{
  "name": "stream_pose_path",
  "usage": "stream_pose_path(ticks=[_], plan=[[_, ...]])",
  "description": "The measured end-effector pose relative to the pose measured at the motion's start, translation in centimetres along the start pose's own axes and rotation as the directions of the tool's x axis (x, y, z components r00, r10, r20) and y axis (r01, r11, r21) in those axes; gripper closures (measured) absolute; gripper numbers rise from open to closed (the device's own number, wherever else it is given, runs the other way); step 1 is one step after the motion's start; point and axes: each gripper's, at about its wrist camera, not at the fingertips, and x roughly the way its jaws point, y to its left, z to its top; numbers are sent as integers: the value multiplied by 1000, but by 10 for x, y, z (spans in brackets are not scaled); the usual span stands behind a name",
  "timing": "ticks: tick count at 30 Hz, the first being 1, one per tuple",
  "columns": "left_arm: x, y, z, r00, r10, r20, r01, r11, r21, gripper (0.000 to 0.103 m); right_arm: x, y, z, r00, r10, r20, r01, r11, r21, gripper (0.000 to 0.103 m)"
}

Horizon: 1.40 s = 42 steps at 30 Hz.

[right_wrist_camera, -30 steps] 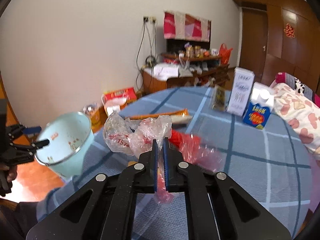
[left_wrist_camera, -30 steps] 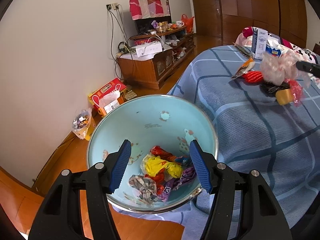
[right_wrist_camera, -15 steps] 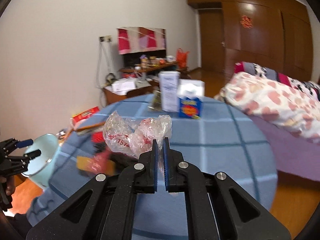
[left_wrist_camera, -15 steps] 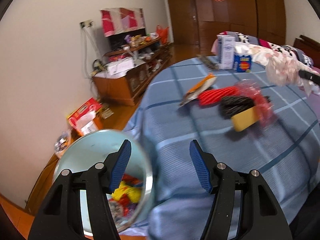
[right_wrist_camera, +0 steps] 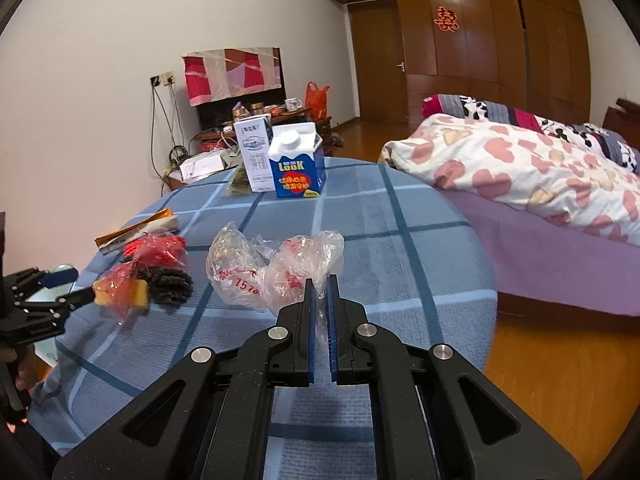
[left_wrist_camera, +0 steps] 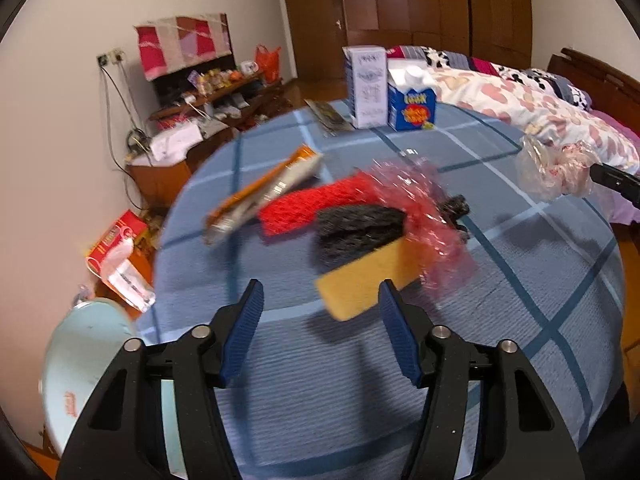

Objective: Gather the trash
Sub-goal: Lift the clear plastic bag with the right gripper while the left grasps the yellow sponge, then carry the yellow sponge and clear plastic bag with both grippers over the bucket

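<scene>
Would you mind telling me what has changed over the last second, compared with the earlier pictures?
The left hand-held gripper swung from above the pale blue enamel basin to the blue checked tablecloth, now facing the yellow sponge with a black scouring pad; its jaws are closing with nothing between them. The right hand-held gripper also swung across the table. It stays clamped on the crumpled clear plastic bag. The trash pile lies where it was.

Blue checked tablecloth [right_wrist_camera: 400, 248]: near and right-hand stretches bare and passable; left side blocked by heaped yellow sponge [left_wrist_camera: 368, 276], black scourer [left_wrist_camera: 356, 232], red wrappers [left_wrist_camera: 416, 208]; far edge by two upright cartons [right_wrist_camera: 280, 160].
</scene>
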Motion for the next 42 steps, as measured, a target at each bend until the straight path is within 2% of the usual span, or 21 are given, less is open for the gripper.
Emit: stream_pose_path(ticks=[1,2,7,11,15,21,42], plan=[[3,-2,-1,1000,-17,-13,17,1000,-2,65,0,0,-2,1000,2,-1,-2,1000,1,97],[8,-4,-2,999,-41,-31,40,999,-5,72,0,2,-3,1000,7,-1,-7,1000,0,97],[5,-11,-2,999,-48,-16,49,998,28,95,3,11,-6,999,32,-6,-32,999,-12,97],[-14,-5,0,999,-41,18,41,998,42,97,1,19,-5,999,45,-2,-45,999,-21,97],[-37,5,-4,998,-7,62,3,998,61,98,0,27,-1,998,56,7,-56,998,-27,97],[-60,27,-10,996,28,90,-31,999,35,98,1,46,5,996,88,13,-88,995,-46,97],[-96,95,-36,983,150,102,-146,988,-43,98,12,129,31,973,229,30,-223,966,-129,97]])
